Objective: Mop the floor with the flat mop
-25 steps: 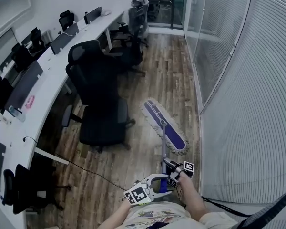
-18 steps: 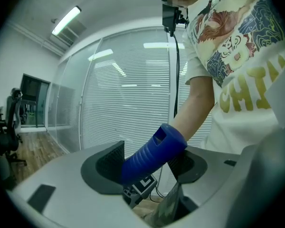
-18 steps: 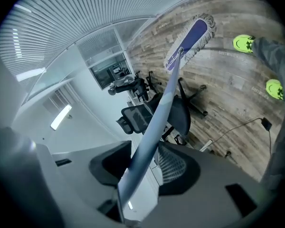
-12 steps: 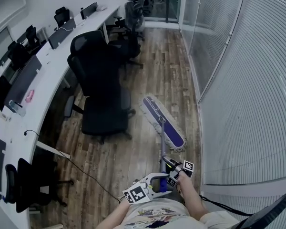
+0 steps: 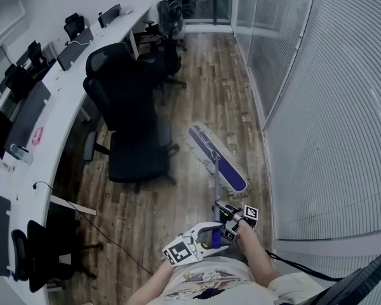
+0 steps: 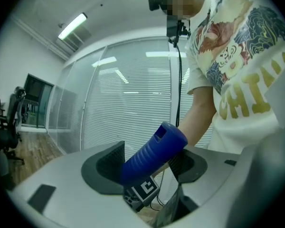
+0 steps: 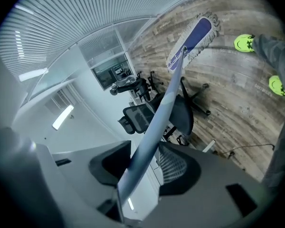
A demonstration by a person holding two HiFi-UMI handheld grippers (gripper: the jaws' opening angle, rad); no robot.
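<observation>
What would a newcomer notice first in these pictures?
The flat mop, its purple head lying on the wooden floor beside the glass wall, stands out first. The left hand-held gripper clamps its blue grip, the right hand-held gripper its pole. A black office chair stands by the long white desk.

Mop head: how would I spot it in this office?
Look at the wood floor running between the long desk and the blinds. Near the blinds, right of the big black chair, lies the mop head. It is the only long, flat blue pad with a white fringe.
</observation>
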